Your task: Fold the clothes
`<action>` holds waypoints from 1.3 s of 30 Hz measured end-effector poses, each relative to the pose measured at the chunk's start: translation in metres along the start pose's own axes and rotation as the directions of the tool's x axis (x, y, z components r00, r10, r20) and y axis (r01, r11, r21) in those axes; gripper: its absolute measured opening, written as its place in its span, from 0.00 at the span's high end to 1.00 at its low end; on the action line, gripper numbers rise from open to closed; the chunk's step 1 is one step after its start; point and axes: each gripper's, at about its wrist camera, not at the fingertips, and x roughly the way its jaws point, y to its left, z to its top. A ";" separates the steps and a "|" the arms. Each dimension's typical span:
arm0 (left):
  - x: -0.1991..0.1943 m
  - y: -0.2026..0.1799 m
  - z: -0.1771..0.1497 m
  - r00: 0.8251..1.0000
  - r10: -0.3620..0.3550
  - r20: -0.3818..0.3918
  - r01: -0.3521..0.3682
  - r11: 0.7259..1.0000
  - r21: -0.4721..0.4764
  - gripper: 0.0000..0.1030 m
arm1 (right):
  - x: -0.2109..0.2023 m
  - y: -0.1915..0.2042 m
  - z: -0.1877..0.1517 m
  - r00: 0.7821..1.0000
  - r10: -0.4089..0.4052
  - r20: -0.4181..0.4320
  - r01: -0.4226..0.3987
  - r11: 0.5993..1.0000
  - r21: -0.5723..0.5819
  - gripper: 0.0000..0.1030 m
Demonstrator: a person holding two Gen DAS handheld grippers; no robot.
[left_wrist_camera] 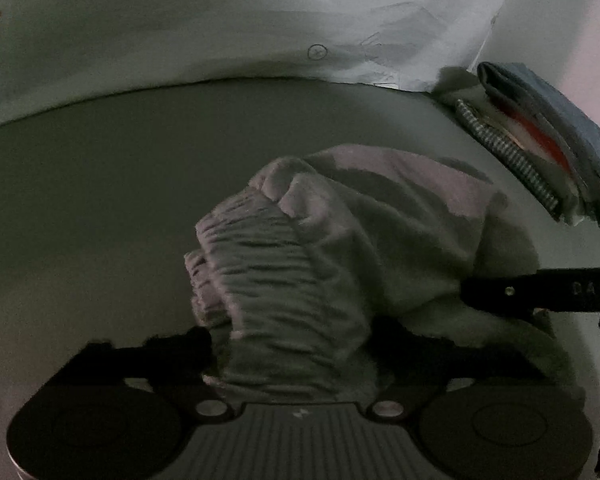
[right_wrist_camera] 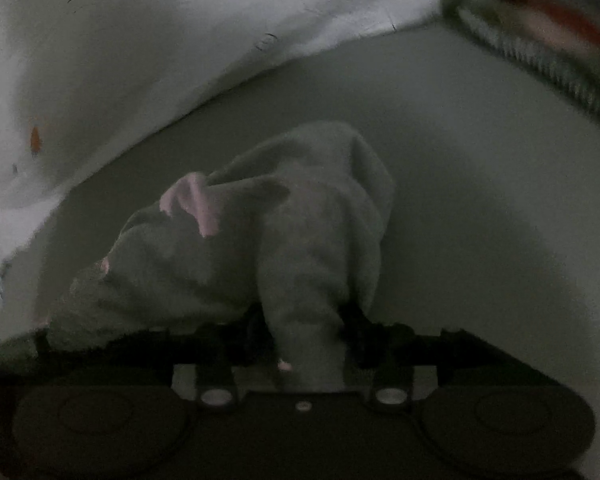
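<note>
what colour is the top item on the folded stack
Blue, on the folded stack; clearest in the left wrist view.

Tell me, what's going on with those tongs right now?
Left tongs and right tongs both shut on grey garment. Garment bunched, unfolded. Folded pile off to the side, nothing blocking.

A grey table (left_wrist_camera: 100,200) meets a white wall (left_wrist_camera: 180,20) bearing faint marks.
</note>
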 end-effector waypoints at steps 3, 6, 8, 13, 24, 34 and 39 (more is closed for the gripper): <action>-0.002 -0.003 0.001 1.000 -0.013 -0.001 0.013 0.996 -0.084 0.48 | -0.001 0.002 0.002 0.999 0.041 0.002 -0.041 0.999 0.014 0.81; 0.005 -0.003 0.014 0.996 -0.083 -0.025 0.077 0.979 -0.190 0.56 | -0.016 0.018 0.005 0.997 0.051 0.055 -0.050 0.999 -0.020 0.86; 0.001 -0.005 0.023 0.993 -0.118 -0.005 0.114 0.967 -0.228 0.59 | -0.033 0.029 0.013 0.991 0.082 0.102 -0.079 0.996 -0.034 0.86; -0.028 -0.019 0.059 0.971 -0.217 0.100 0.236 0.936 -0.261 0.61 | -0.082 0.054 0.047 0.965 0.143 0.222 -0.117 0.985 -0.124 0.87; -0.053 -0.176 0.201 0.843 -0.404 0.355 0.475 0.869 -0.137 0.60 | -0.198 -0.068 0.193 0.908 0.102 0.406 -0.055 0.991 -0.125 0.86; 0.063 -0.336 0.210 0.953 -0.281 0.117 0.296 0.945 -0.141 0.17 | -0.220 -0.221 0.296 0.884 -0.306 0.355 0.383 0.908 -0.171 0.74; 0.084 -0.318 0.213 0.972 -0.199 0.122 0.215 0.967 -0.139 0.15 | -0.215 -0.228 0.263 0.820 -0.310 0.481 0.468 0.848 -0.251 0.47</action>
